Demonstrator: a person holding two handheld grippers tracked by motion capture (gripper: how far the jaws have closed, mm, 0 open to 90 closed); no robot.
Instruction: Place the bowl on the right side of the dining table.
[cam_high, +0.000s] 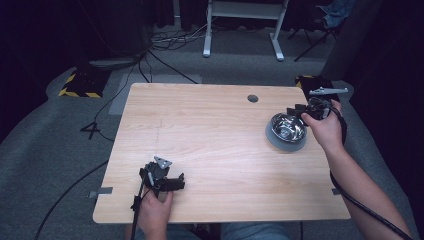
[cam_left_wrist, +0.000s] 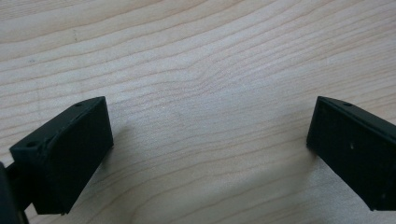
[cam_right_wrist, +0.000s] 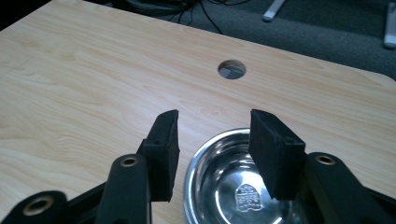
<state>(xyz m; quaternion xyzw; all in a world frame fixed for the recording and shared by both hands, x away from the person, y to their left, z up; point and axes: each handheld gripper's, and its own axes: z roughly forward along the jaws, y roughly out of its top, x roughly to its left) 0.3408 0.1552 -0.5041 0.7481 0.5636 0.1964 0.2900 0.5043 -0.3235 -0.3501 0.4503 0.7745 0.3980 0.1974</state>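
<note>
A shiny metal bowl (cam_high: 286, 128) sat upright on a grey round base near the right edge of the wooden table (cam_high: 210, 130), well short of the round cable hole (cam_high: 253, 98) toward the far edge. The right gripper (cam_high: 296, 111) hovered just over the bowl's far right rim, its jaws partly apart with nothing between them and not touching the metal. In the right gripper view the bowl (cam_right_wrist: 243, 186) lay below the pads. The left gripper (cam_high: 176, 181) rested low near the front edge, jaws wide apart over bare wood.
</note>
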